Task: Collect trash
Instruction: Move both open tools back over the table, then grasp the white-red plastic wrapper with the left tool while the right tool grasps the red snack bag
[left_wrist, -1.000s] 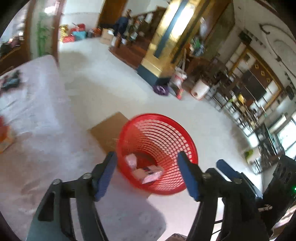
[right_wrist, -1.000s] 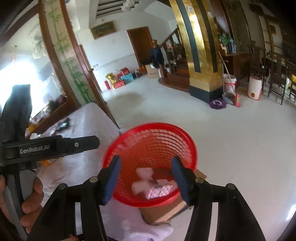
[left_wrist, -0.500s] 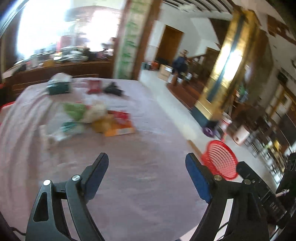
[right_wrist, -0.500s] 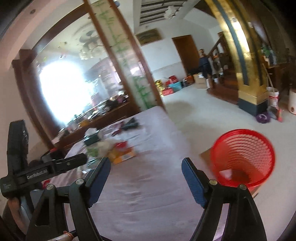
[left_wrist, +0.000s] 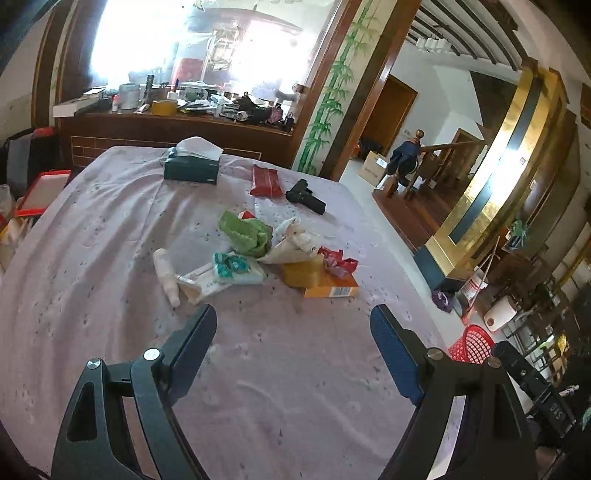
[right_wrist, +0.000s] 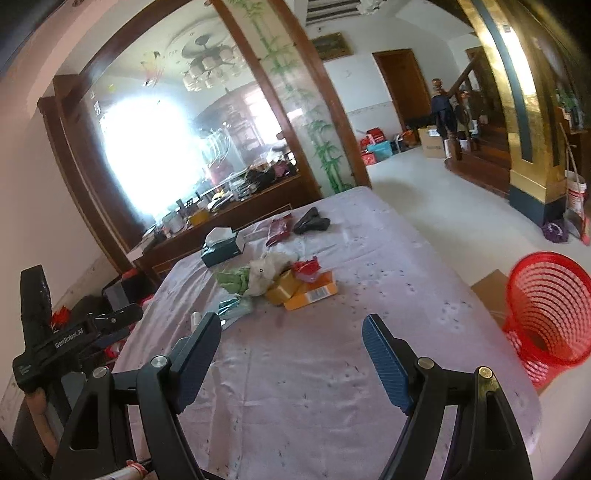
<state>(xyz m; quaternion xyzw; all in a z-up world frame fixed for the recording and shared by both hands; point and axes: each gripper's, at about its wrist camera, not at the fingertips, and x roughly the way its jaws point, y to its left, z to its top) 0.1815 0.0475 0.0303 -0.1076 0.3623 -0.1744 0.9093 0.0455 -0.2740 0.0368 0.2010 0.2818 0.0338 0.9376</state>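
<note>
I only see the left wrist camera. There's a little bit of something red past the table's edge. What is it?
Observer: It's a red mesh basket. The right wrist view shows all of it, standing on a flat piece of cardboard on the floor beside the table.
Operator: Is my other hand-held gripper holding any trash?
Observer: No. The right hand-held gripper is open over the table, with nothing between its fingers.
</note>
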